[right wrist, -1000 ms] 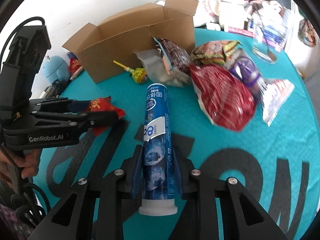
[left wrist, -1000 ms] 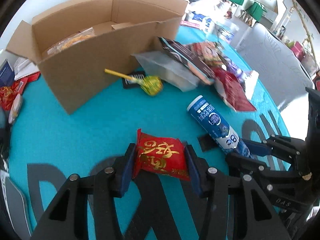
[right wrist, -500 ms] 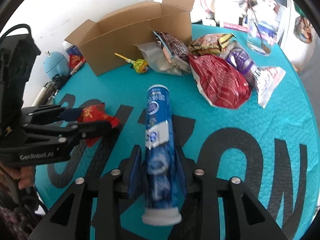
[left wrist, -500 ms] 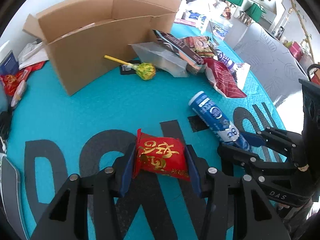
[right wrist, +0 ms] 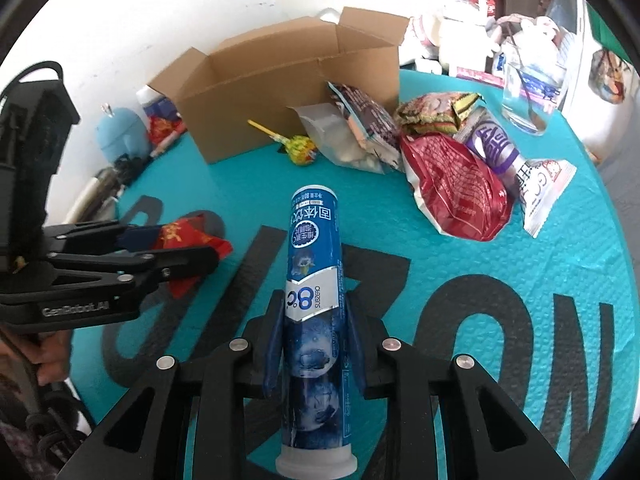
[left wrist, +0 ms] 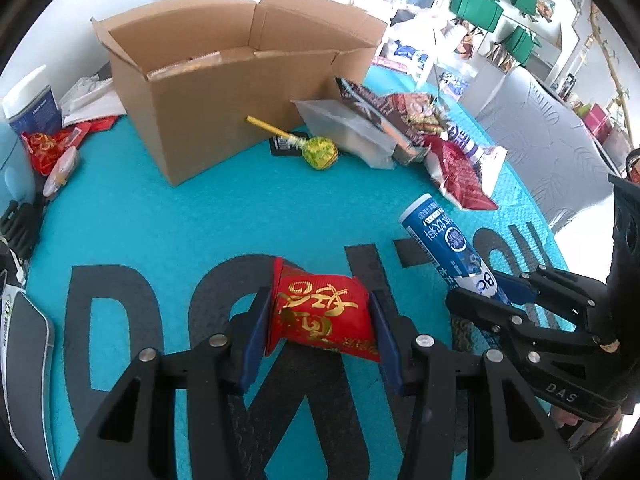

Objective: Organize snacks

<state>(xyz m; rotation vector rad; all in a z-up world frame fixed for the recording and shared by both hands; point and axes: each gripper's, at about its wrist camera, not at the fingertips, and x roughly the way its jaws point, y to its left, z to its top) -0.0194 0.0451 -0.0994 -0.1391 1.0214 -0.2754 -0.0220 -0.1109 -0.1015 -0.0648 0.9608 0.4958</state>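
Observation:
My left gripper point(left wrist: 318, 316) is shut on a red snack packet with gold characters point(left wrist: 320, 314), held above the teal table mat point(left wrist: 180, 220). My right gripper point(right wrist: 314, 322) is shut on a blue cylindrical tube point(right wrist: 314, 280), which also shows in the left wrist view point(left wrist: 448, 246). The left gripper and its red packet point(right wrist: 188, 236) show at the left of the right wrist view. An open cardboard box point(left wrist: 240, 76) stands at the far side of the mat, with some packets inside; it also shows in the right wrist view point(right wrist: 280, 84).
A yellow-green lollipop point(left wrist: 318, 152), a clear bag point(left wrist: 344, 132), a dark packet point(left wrist: 380, 116), a red packet point(right wrist: 456, 188) and a purple-white packet point(right wrist: 516, 160) lie right of the box. A glass with a spoon point(right wrist: 528, 96) stands far right. Clutter lies left of the box.
Both grippers have drawn back and up from the box with their snacks still held. The box and the snack pile look farther away.

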